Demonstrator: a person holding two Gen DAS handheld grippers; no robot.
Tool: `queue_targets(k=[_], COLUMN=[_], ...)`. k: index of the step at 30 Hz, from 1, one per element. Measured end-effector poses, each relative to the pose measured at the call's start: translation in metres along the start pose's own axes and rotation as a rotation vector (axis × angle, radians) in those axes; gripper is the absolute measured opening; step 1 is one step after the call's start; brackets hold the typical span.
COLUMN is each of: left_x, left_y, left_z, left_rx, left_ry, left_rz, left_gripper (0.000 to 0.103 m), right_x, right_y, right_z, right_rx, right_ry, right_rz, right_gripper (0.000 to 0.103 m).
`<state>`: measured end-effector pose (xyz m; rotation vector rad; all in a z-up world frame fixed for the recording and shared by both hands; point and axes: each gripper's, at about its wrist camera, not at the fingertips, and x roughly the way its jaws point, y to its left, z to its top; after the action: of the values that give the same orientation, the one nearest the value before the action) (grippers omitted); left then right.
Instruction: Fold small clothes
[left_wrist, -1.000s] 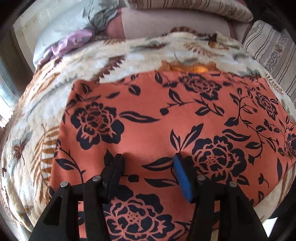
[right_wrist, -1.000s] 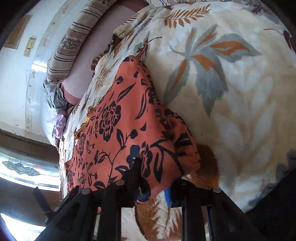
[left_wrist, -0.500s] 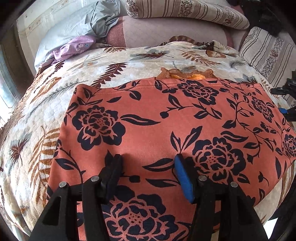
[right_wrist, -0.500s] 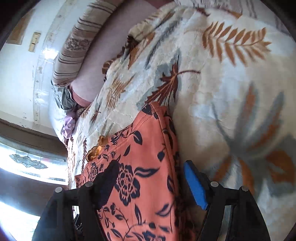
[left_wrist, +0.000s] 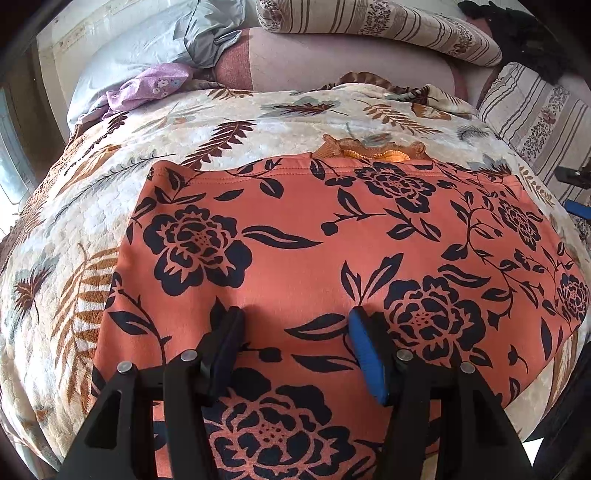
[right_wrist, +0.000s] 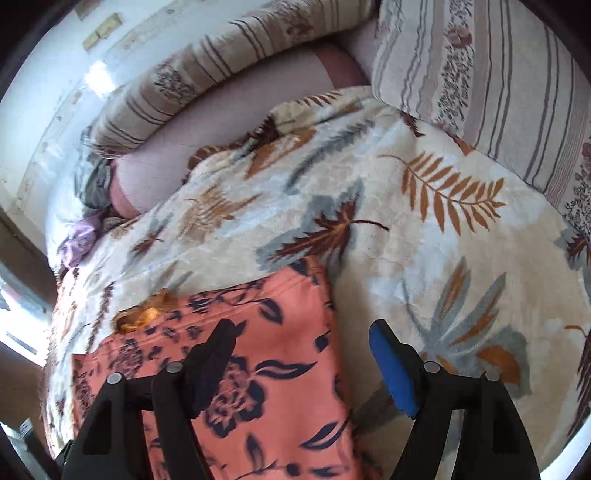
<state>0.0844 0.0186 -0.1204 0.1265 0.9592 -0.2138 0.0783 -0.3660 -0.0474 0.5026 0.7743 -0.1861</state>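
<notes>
An orange garment with dark blue flowers (left_wrist: 314, 236) lies spread flat on the leaf-print blanket (left_wrist: 74, 229). A small orange frill (left_wrist: 373, 149) shows at its far edge. My left gripper (left_wrist: 295, 332) is open and empty, just above the garment's near middle. My right gripper (right_wrist: 303, 350) is open and empty, above the garment's right edge (right_wrist: 280, 354), with its blue pad (right_wrist: 391, 369) over the blanket (right_wrist: 443, 258). The right gripper's tip shows at the far right of the left wrist view (left_wrist: 576, 177).
Striped pillows (left_wrist: 376, 26) lie along the far side and to the right (right_wrist: 498, 74). A purple cloth (left_wrist: 147, 85) and grey bedding (left_wrist: 155, 40) lie at the far left. A pink sheet (left_wrist: 332, 66) shows beyond the blanket.
My right gripper has let go of the garment's corner, opened, and lifted back. The garment now lies flatter. My left gripper has risen slightly and stays open.
</notes>
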Motion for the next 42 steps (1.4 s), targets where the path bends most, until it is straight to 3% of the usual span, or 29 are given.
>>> queue_targets(k=[2, 4, 6, 9, 10, 12, 14, 16, 17, 19, 25, 27, 29, 31, 33, 36, 37, 38, 39, 41, 42], left_x=[-0.001, -0.004, -0.014, -0.046, -0.058, -0.067, -0.052, -0.026, -0.030, -0.040, -0.048, -0.063, -0.078, -0.085, -0.079, -0.039, -0.021, -0.002, 0.016, 0.019, 0.016], left_y=[0.000, 0.001, 0.003, 0.020, 0.032, 0.063, 0.096, 0.117, 0.119, 0.114, 0.118, 0.119, 0.115, 0.110, 0.104, 0.102, 0.104, 0.108, 0.113, 0.122, 0.121], left_z=[0.000, 0.001, 0.001, -0.004, -0.009, -0.020, -0.037, -0.057, -0.059, -0.057, -0.063, -0.060, -0.047, -0.027, -0.004, 0.028, 0.034, 0.034, 0.029, 0.018, 0.016], left_rx=[-0.006, -0.009, -0.020, -0.083, -0.121, -0.240, -0.376, -0.439, -0.432, -0.421, -0.454, -0.436, -0.404, -0.359, -0.298, -0.261, -0.269, -0.286, -0.314, -0.385, -0.361], left_ry=[0.006, 0.019, 0.031, -0.007, -0.034, -0.046, 0.019, 0.135, 0.099, 0.113, 0.187, 0.179, 0.139, 0.082, 0.029, 0.045, 0.069, 0.128, 0.203, 0.168, 0.155], left_rz=[0.002, 0.002, -0.001, -0.013, -0.011, 0.016, 0.054, 0.018, 0.004, 0.003, 0.010, 0.040, 0.075, 0.073, 0.082, 0.048, 0.048, 0.074, 0.110, 0.064, 0.075], left_gripper=[0.060, 0.060, 0.059, 0.059, 0.060, 0.066, 0.066, 0.043, 0.041, 0.022, 0.025, 0.025, 0.031, 0.061, 0.068, 0.068, 0.065, 0.056, 0.032, 0.036, 0.038], right_x=[-0.018, -0.022, -0.009, 0.036, 0.031, 0.029, 0.032, 0.033, 0.031, 0.030, 0.027, 0.027, 0.026, 0.026, 0.026, 0.024, 0.024, 0.024, 0.024, 0.021, 0.016], right_y=[0.023, 0.044, 0.052, 0.040, 0.035, 0.035, 0.036, 0.033, 0.031, 0.027, 0.020, 0.019, 0.018, 0.018, 0.018, 0.015, 0.014, 0.013, 0.013, 0.012, 0.012], right_z=[-0.014, -0.037, -0.062, -0.095, -0.097, -0.098, -0.099, -0.101, -0.102, -0.104, -0.102, -0.102, -0.102, -0.103, -0.102, -0.101, -0.100, -0.099, -0.097, -0.089, -0.082], right_rx=[-0.002, -0.016, -0.023, 0.014, 0.026, 0.023, 0.005, 0.017, 0.023, 0.035, 0.057, 0.053, 0.052, 0.054, 0.059, 0.073, 0.078, 0.087, 0.097, 0.125, 0.129], right_ry=[0.015, 0.080, 0.163, 0.296, 0.230, 0.220, 0.220, 0.212, 0.209, 0.204, 0.200, 0.199, 0.196, 0.194, 0.196, 0.204, 0.210, 0.220, 0.238, 0.272, 0.269], right_rz=[0.136, 0.280, 0.373, 0.332, 0.364, 0.370, 0.374, 0.390, 0.400, 0.423, 0.470, 0.474, 0.477, 0.477, 0.476, 0.481, 0.483, 0.484, 0.482, 0.481, 0.493], right_gripper=[0.078, 0.079, 0.080, 0.080, 0.080, 0.080, 0.080, 0.080, 0.080, 0.080, 0.080, 0.080, 0.080, 0.080, 0.080, 0.080, 0.080, 0.080, 0.080, 0.080, 0.080])
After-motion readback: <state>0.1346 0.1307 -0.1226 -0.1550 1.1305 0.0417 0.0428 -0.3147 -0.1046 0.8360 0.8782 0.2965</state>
